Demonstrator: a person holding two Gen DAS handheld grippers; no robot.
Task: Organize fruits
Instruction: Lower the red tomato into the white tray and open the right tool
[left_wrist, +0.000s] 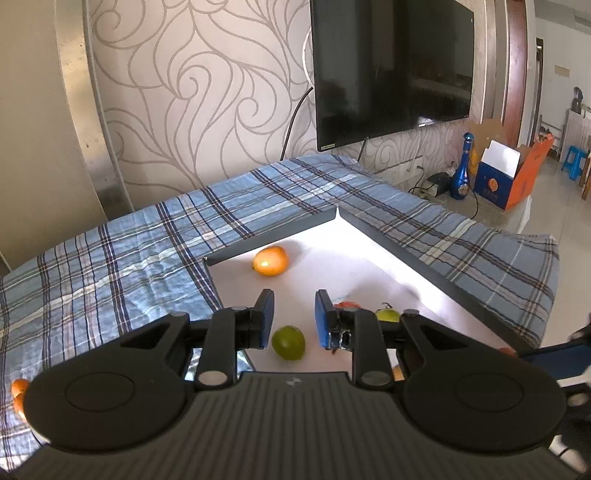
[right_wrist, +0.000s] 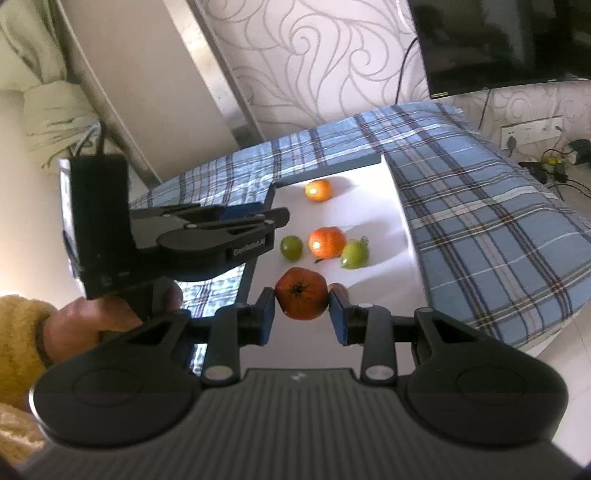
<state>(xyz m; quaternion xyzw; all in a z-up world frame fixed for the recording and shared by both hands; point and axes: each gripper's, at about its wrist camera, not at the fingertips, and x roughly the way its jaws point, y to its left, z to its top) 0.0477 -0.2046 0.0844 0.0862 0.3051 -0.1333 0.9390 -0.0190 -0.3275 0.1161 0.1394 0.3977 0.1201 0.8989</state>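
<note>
The right tongs (right_wrist: 301, 312) are clamped on a dark orange, slightly ribbed fruit (right_wrist: 301, 298), its blue pads pressing on either side, stem scar facing the camera. The fruit is held just above the near part of a white tray (right_wrist: 376, 221) with a dark grey rim, which lies on a blue plaid cloth (right_wrist: 480, 221) that covers the table.

On the tray, beyond the held fruit, sit three fruits close together: a small green lime (right_wrist: 291, 248) at the left, an orange tangerine (right_wrist: 327, 242) in the middle, and a green fruit with a stem (right_wrist: 355, 254) touching the tangerine's right side. Well apart from them, near the tray's far corner, lies a lone orange (right_wrist: 318, 189).

The left tongs (left_wrist: 294, 319) stand drawn in as narrow as they go, with nothing between the blue pads. They hang over the left side of the tray (left_wrist: 236, 266), and the lime (left_wrist: 289, 342) on the tray shows through the gap between the fingers. In the right wrist view the left tongs (right_wrist: 275, 218) reach in from the left, gripped by a hand (right_wrist: 96, 325) in a fuzzy yellow sleeve (right_wrist: 18, 332).

A television (left_wrist: 391, 66) hangs on the swirl-patterned wall behind, and a blue bottle (left_wrist: 463, 173) stands on the floor beside an orange and blue box (left_wrist: 509, 177).
</note>
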